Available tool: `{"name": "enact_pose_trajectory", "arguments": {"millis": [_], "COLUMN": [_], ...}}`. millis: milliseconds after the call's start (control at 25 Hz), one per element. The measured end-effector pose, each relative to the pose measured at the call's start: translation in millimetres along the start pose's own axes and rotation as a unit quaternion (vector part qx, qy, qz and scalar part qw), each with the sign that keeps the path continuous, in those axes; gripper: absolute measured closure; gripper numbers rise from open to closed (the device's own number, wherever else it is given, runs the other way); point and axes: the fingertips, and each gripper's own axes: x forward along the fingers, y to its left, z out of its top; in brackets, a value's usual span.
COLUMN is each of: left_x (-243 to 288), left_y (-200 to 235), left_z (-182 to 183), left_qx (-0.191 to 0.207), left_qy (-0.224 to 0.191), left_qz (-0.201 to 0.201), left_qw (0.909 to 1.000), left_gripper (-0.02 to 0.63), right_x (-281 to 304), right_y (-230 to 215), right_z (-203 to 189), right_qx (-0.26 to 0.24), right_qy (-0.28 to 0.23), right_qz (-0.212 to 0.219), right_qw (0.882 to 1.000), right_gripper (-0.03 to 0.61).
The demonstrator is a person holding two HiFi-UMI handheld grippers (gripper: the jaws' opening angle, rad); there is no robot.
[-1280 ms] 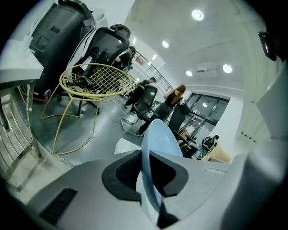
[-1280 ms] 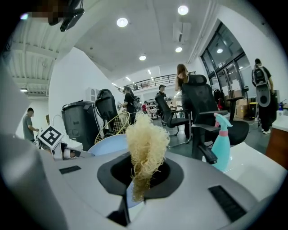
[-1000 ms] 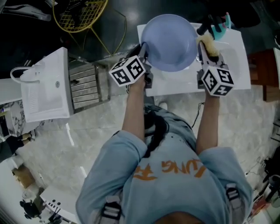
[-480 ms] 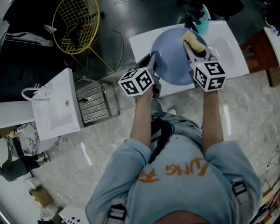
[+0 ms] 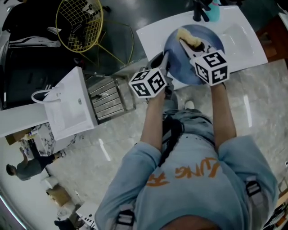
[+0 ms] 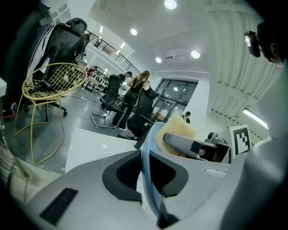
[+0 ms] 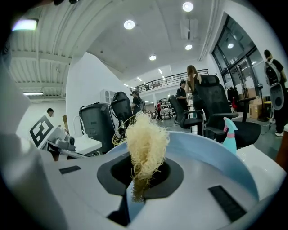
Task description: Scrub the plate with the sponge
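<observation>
A pale blue plate (image 5: pixel 179 60) is held over the white table (image 5: pixel 245 36), tilted on edge. My left gripper (image 5: pixel 164 62) is shut on its near left rim; in the left gripper view the plate's rim (image 6: pixel 146 155) runs up between the jaws of the left gripper (image 6: pixel 152 197). My right gripper (image 5: pixel 191 46) is shut on a yellow fibrous sponge (image 5: pixel 189 37) that lies against the plate's inner face. In the right gripper view the sponge (image 7: pixel 146 146) stands up from the right gripper (image 7: pixel 138 185), with the plate (image 7: pixel 211 155) curving behind it.
A teal spray bottle (image 5: pixel 214 11) stands at the table's far edge. A yellow wire chair (image 5: pixel 78 24) is at the far left. A white basin (image 5: pixel 67 108) and a metal rack (image 5: pixel 108 99) stand left of me. People and office chairs are in the background.
The right gripper has carried the sponge from the plate's right rim leftwards onto its face. The left gripper has shifted and rolled with the plate still in it.
</observation>
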Motion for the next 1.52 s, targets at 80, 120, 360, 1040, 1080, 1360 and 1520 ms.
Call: {"name": "enact_pose_trajectory", "arguments": {"millis": [80,120,360,1040,1080,1360,1520], "left_x": [-1.2,-1.9,-5.2,19.5,21.5,31.2,32.4], "left_y": [2.7,4.3,7.3,-8.9,-11.5,-25.1,-24.0], "left_z": [-5.0,-7.7,-13.7,-36.9,-38.2,-53.4,-59.8], "left_qx": [0.005,0.007,0.012,0.0,-0.001,-0.005,-0.009], "left_qy": [0.006,0.01,0.016,0.043,0.044,0.058,0.061], "left_qz": [0.002,0.002,0.003,-0.02,-0.023,-0.033,-0.021], "left_qw": [1.0,0.9999,0.9998,0.9989,0.9988,0.9978,0.9979], "left_gripper": [0.588,0.589,0.588,0.584,0.584,0.583,0.583], "right_x": [6.4,9.2,13.5,-46.8,-53.2,-86.8,-88.5], "right_y": [1.1,0.8,-12.4,-100.3,-106.3,-131.6,-130.2], "right_z": [-7.2,-10.6,-15.7,-53.4,-57.1,-82.1,-82.9], "right_qx": [0.005,0.009,0.031,0.08,0.084,0.115,0.121], "right_qy": [0.001,0.002,-0.01,-0.003,0.0,0.019,0.02], "right_qz": [0.004,0.003,-0.015,-0.141,-0.151,-0.199,-0.191], "right_qw": [1.0,1.0,0.999,0.987,0.985,0.973,0.974], "right_gripper": [0.546,0.546,0.546,0.546,0.546,0.547,0.547]}}
